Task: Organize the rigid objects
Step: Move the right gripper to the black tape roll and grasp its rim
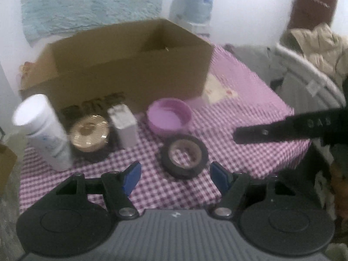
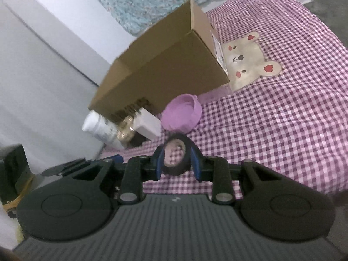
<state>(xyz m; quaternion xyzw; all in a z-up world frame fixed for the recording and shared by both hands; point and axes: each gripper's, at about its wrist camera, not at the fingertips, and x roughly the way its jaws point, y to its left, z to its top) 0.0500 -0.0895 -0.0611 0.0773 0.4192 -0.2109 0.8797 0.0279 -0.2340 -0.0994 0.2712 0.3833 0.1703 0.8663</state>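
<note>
Table (image 2: 282, 119) under pink-white gingham cloth, bear appliqué (image 2: 245, 63) near box corner; white wall behind, teal textured fabric (image 1: 91, 6) hung on it. Open cardboard box (image 1: 130, 65) at back, long side facing front. Before it in a row: white cylinder bottle (image 1: 43, 130) upright, gold round tin (image 1: 89, 133), white small carton (image 1: 124, 128), purple plastic bowl (image 1: 168, 117). Black tape roll (image 1: 184, 153) lies flat on cloth, hole facing up, glossy ring. Left gripper (image 1: 175, 177) jaws apart, empty, short of roll. Right gripper (image 2: 177, 163) jaws narrowly parted, roll seen between blue pads (image 2: 194, 161); contact unclear.
</note>
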